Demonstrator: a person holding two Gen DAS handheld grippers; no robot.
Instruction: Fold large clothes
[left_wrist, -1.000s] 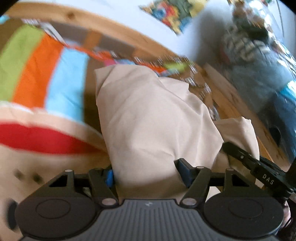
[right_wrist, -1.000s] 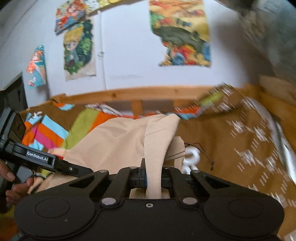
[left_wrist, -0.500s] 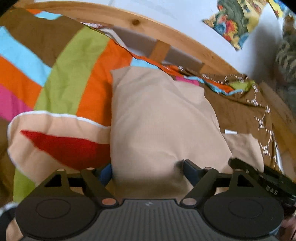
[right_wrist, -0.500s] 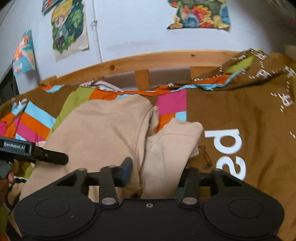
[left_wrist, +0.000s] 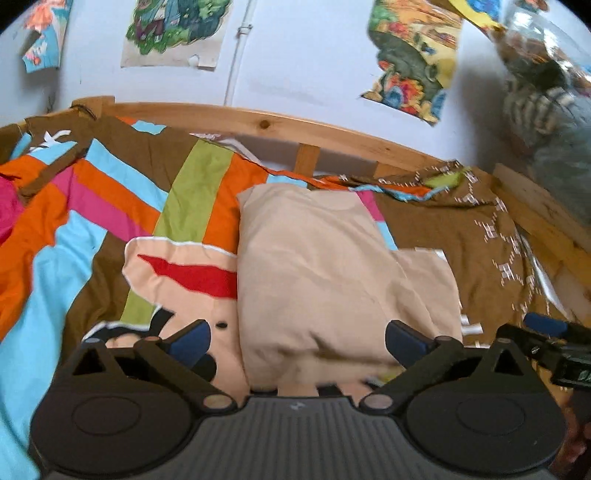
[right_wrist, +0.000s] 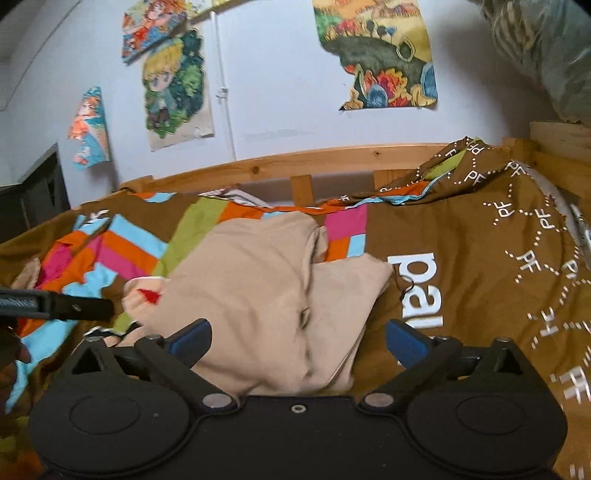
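- The left gripper (left_wrist: 295, 338) has its jaws spread wide and grips nothing; the near edge of the beige garment (left_wrist: 317, 273) lies between its blue pads (left_wrist: 188, 339) without visible contact.
- The right gripper (right_wrist: 297, 338) is likewise spread wide and empty, with the garment's near edge (right_wrist: 258, 295) between and just beyond its pads.
- The garment lies partly folded on the bed, on a multicoloured striped cover (left_wrist: 110, 206). Its long axis runs near to far, straight ahead of both grippers.
- A smaller flap of the garment (right_wrist: 347, 291) projects to the right, on the right gripper's side; judged from this, the right gripper is the better placed to take it.
- Both grippers sit about equally near the near edge.
- Legible writing: white letters "pa" (right_wrist: 417, 284) on the brown cover, cut off by the right gripper, and repeated "PF" marks (right_wrist: 524, 258) in dotted lines. No label is readable on the garment.
- A wooden bed rail (right_wrist: 332, 158) and wall posters (right_wrist: 384, 55) lie at the far side.
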